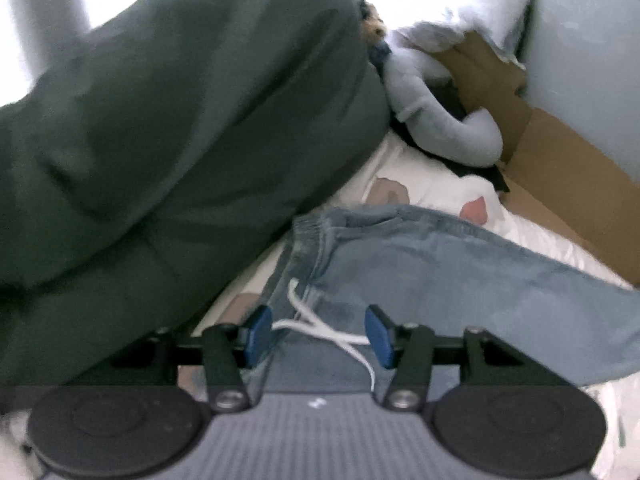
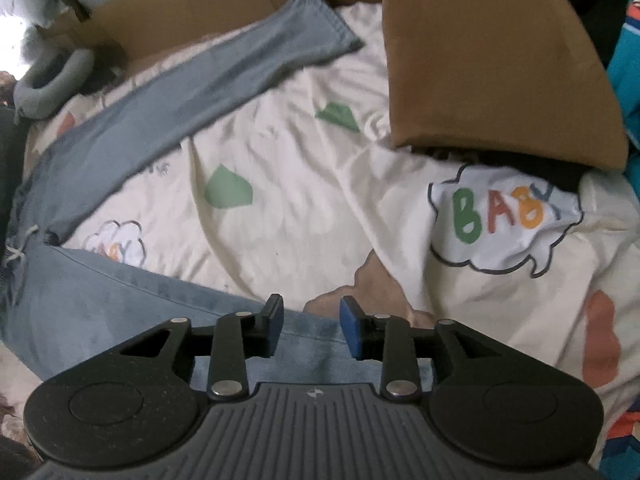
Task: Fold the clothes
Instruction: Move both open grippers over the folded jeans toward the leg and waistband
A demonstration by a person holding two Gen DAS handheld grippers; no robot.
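The jeans [image 2: 120, 128] are faded light blue denim, paler and mottled at the lower left of the right wrist view, with a white drawstring [image 1: 320, 326] at the waistband. The bedsheet [image 2: 304, 208] is cream, printed with green leaf shapes, tan and rust-red blotches, and a white cloud outlined in dark grey that reads "BABY" in green, red, orange and blue letters. The duvet [image 1: 160, 140] filling the left of the left wrist view is plain dark green. The plush toy [image 1: 440, 120] is pale grey-blue. The cardboard box [image 2: 492, 64] is plain brown. Both grippers [image 1: 318, 336] [image 2: 311, 330] are black with blue pads [image 1: 256, 334].
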